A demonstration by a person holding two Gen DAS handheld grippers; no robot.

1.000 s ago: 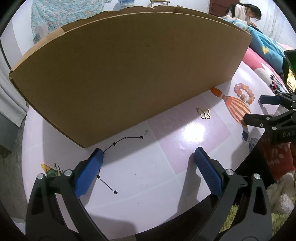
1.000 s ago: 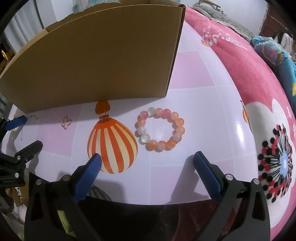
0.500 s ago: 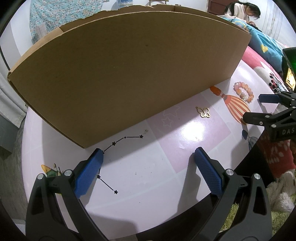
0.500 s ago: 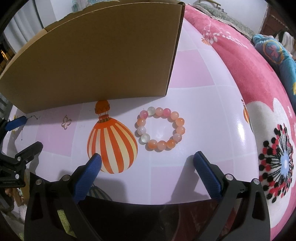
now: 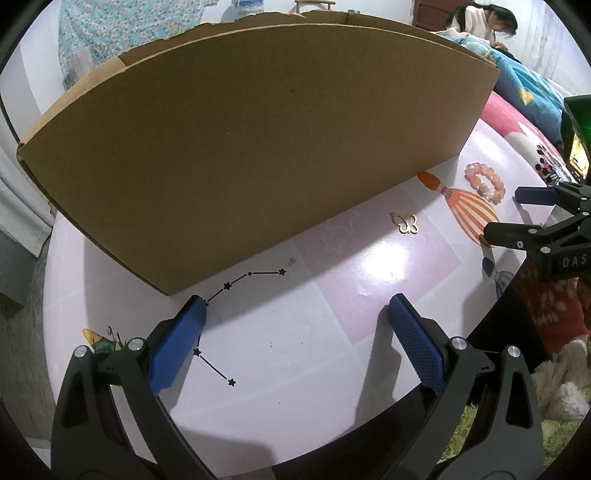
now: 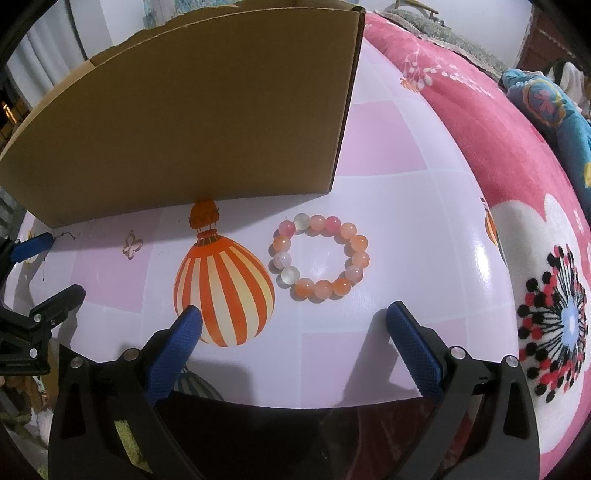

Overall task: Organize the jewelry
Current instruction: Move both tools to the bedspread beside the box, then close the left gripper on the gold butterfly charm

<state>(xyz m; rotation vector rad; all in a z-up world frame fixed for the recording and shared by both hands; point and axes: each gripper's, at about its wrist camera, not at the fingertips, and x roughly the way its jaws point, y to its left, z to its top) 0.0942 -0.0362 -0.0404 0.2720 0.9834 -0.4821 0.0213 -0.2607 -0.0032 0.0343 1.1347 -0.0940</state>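
A bead bracelet of orange, pink and white beads lies on the table just ahead of my open, empty right gripper; it also shows in the left wrist view. A gold butterfly pendant lies on the table ahead and right of my open, empty left gripper; it also shows in the right wrist view. A thin chain with black stars lies by the left finger, running under it. A large open cardboard box stands behind all of them.
The table is glossy pink and white with a printed striped balloon. A pink floral blanket lies at the right. A person sits far back. The table's front edge is just below both grippers.
Both grippers have hardly moved; the right gripper has edged slightly closer to the bracelet. Nothing was taken hold of.
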